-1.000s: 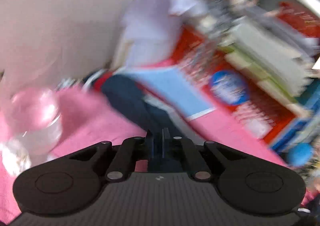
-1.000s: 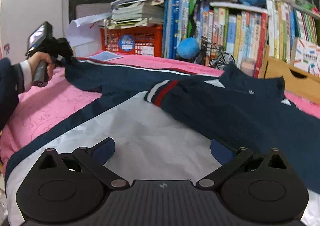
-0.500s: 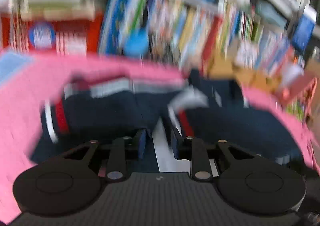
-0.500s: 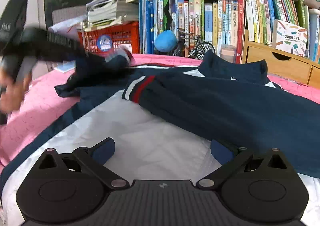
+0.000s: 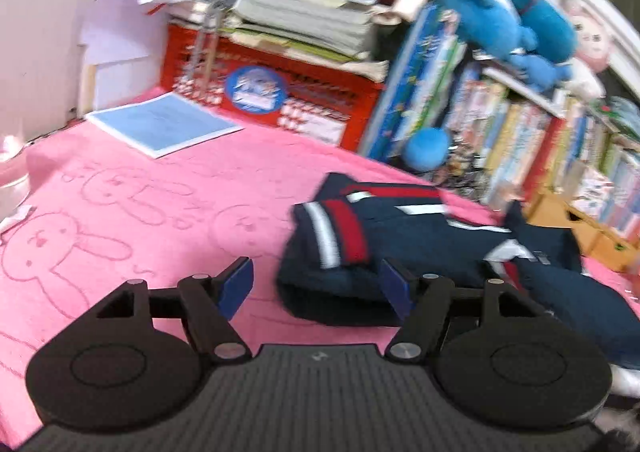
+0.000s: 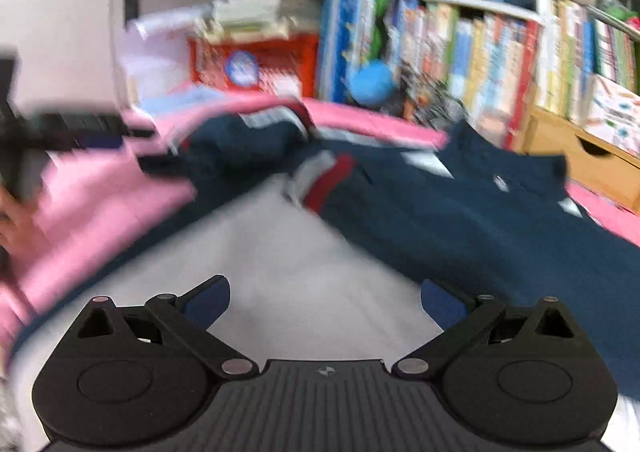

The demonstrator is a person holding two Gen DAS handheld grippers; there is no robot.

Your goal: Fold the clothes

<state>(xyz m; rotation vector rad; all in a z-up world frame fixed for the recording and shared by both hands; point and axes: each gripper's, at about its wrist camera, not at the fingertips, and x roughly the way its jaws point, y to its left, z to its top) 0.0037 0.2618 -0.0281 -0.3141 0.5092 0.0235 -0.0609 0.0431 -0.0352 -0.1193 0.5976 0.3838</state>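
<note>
A navy jacket (image 6: 460,212) with a white panel (image 6: 304,272) and red-and-white striped cuffs lies on the pink bed cover (image 5: 132,212). In the left wrist view its left sleeve (image 5: 340,252) is folded inward, the striped cuff (image 5: 338,236) on top. My left gripper (image 5: 316,284) is open just in front of that sleeve, with nothing between its fingers. My right gripper (image 6: 324,300) is open above the white panel, holding nothing. The other sleeve's cuff (image 6: 324,184) lies across the body. The right wrist view is blurred.
A red crate (image 5: 280,92) under stacked papers, a row of books (image 6: 500,64) and blue plush toys (image 5: 516,16) line the far side. A blue-covered sheet (image 5: 164,124) lies on the cover. A wooden drawer box (image 6: 588,156) stands at the right. A hand (image 6: 8,212) shows at the left edge.
My left gripper carried the left sleeve inward over the jacket, then opened and let it go. The right gripper stayed open and shifted, its view now blurred.
</note>
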